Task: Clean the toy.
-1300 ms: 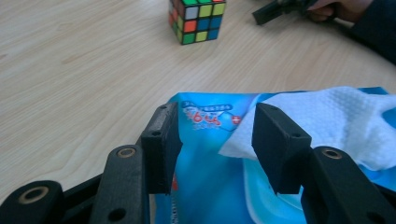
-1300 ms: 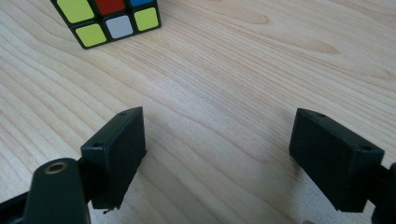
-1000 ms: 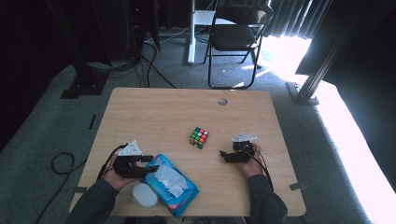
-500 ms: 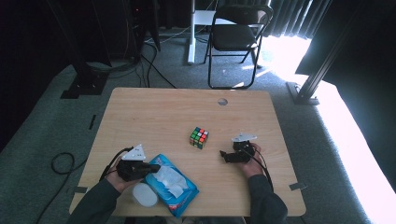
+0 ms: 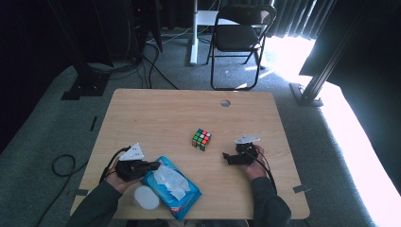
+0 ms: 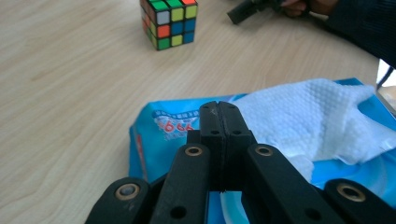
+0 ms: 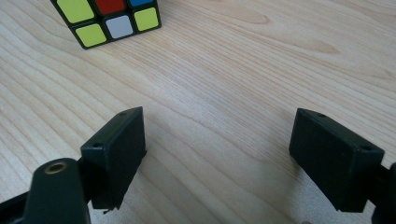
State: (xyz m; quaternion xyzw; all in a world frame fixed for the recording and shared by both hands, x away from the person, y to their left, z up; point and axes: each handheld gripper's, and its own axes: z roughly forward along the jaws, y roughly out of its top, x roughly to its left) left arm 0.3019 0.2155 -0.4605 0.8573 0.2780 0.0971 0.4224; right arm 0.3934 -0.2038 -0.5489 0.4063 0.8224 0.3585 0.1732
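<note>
The person wears dark long sleeves on both forearms. Each hand carries a black gripper: the left gripper [image 5: 156,165] and the right gripper [image 5: 225,155] both bear a pale grey three-cornered plate on top, and a thin black cable trails from each. Up close, the 2 black jaws are blocky, with small screw holes and brass-coloured rivets at the linkage arms.

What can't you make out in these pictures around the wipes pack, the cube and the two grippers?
- Wipes pack: print too blurred to read in the left gripper view; its near part sits behind the shut left gripper.
- Cube: cut off by the top edge in the right gripper view, beyond the open right gripper.
- White round lid: too small in the high view to tell any detail.
</note>
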